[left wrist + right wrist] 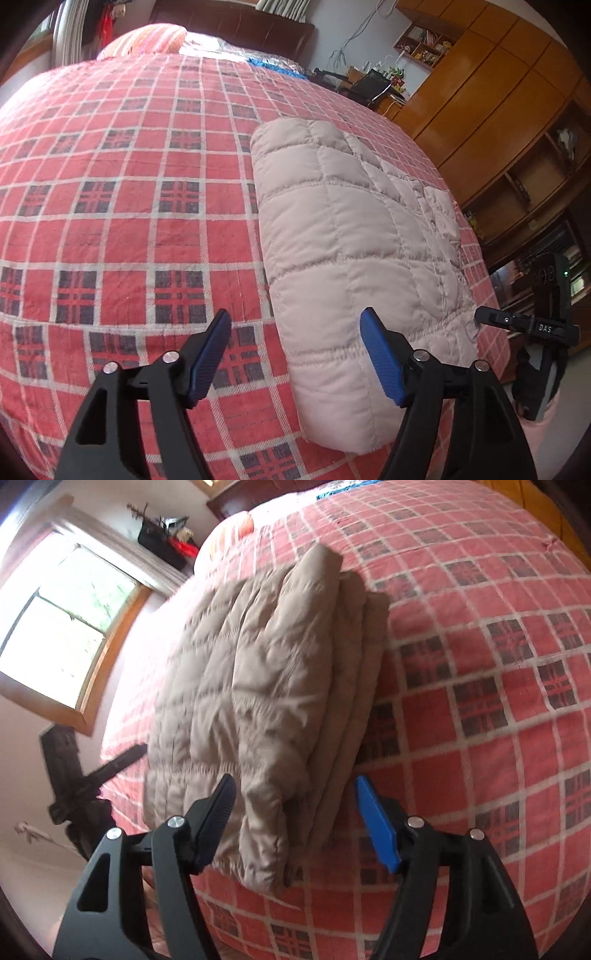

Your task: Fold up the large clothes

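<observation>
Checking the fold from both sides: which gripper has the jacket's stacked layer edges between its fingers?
The right gripper: its open fingers straddle the jacket's layered edge. The left gripper, also open, faces the smooth folded side.

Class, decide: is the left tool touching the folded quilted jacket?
Cannot tell. In the left wrist view the left tool is open, one finger overlapping the quilted jacket; no plain gap.

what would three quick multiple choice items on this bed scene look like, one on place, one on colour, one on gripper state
1. Where does the quilted jacket lie?
A on the plaid bedspread
B on the floor
C in the wardrobe

2. What colour is the bedspread's plaid?
A green
B red with white lines
C plain blue

3. How is the left gripper?
A shut on the jacket
B open, holding nothing
C shut on the bedspread

Answers: 1 A, the folded jacket rests on the bed cover. 2 B, red squares with white lines. 3 B, its fingers stand apart with nothing between.
</observation>
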The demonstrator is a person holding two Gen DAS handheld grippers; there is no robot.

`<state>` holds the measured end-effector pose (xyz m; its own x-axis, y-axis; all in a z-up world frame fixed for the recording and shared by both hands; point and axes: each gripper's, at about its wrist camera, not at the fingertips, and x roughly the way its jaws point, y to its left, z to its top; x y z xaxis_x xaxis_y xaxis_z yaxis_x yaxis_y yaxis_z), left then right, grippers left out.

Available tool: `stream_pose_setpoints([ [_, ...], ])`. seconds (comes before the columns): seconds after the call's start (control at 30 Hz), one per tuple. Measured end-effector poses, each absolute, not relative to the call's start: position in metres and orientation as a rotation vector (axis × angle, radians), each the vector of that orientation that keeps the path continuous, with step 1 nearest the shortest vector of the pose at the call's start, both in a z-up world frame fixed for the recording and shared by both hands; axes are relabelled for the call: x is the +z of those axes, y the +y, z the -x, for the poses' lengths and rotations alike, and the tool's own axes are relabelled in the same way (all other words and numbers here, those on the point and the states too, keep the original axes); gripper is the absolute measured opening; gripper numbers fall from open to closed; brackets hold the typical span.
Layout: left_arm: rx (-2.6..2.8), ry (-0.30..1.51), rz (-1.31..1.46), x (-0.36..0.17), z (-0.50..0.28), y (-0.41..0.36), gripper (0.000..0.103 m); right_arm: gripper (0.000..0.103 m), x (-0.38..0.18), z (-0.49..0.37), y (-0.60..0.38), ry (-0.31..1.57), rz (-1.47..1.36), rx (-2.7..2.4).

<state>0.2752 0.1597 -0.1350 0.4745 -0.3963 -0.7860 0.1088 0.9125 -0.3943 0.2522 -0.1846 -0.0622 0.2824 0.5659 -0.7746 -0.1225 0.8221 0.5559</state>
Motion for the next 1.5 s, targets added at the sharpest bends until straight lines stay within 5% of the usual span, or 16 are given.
stream_pose_setpoints([
  [0.07, -0.361, 1.064, 0.361, -0.142, -0.288, 0.162, 0.075, 0.079, -0.067, -0.263, -0.190, 1.214, -0.452, 0.517],
  [0.5, -0.612, 1.143, 0.578, -0.189, -0.332, 0.144, 0.090, 0.088, -0.144, -0.321, -0.202, 1.245, -0.691, 0.722],
  [0.6, -0.634, 1.127, 0.560, -0.188, -0.331, 0.137, 0.089, 0.080, -0.146, -0.327, -0.194, 1.236, -0.679, 0.742],
  [0.83, -0.621, 1.069, 0.551, -0.176, -0.319, 0.137, 0.058, 0.046, -0.134, -0.334, -0.159, 1.164, -0.600, 0.757],
  [1.2, -0.531, 0.871, 0.550, -0.134, -0.307, 0.191, 0.056, 0.041, -0.097, -0.362, -0.088, 1.066, -0.433, 0.857],
  [1.5, -0.424, 0.927, 0.571, -0.166, -0.320, 0.242, 0.058, 0.042, -0.132, -0.405, -0.047, 1.163, -0.392, 0.865],
])
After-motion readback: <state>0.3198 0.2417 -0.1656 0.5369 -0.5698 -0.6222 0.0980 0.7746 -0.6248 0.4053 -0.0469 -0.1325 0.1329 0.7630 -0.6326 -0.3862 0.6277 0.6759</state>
